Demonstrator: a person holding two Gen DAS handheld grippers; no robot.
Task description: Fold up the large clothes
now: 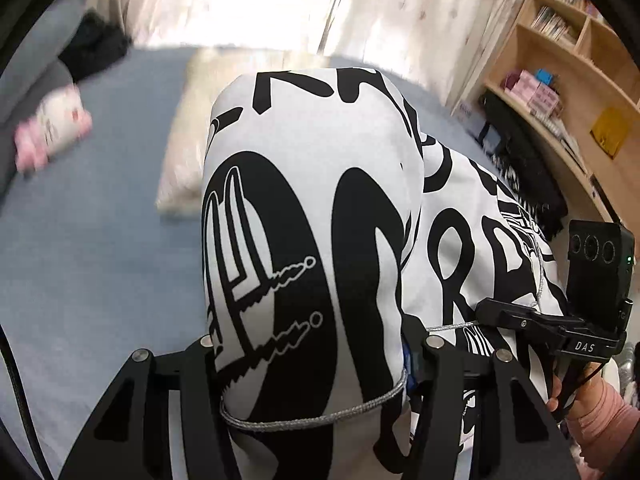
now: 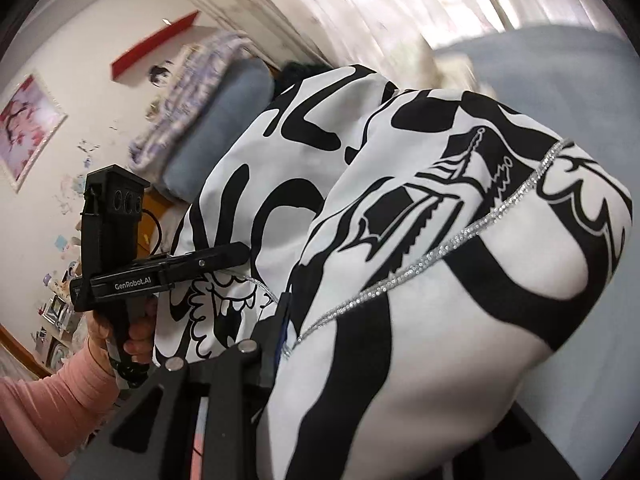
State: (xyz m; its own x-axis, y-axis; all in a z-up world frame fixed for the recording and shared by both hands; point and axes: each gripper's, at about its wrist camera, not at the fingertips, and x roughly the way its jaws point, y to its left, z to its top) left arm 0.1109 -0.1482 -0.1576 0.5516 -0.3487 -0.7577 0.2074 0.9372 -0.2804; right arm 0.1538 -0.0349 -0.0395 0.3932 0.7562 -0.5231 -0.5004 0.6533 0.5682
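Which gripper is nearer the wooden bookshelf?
Right. The right gripper holds the black-and-white printed garment on the side toward the wooden bookshelf; the left gripper grips it farther away.

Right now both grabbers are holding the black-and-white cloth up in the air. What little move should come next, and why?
Probably spread the two grippers apart to pull the garment flat. It hangs bunched and doubled between the left gripper and the right gripper, above the blue bed. A cloth this crumpled likely cannot be folded neatly until its held edge is stretched straight.
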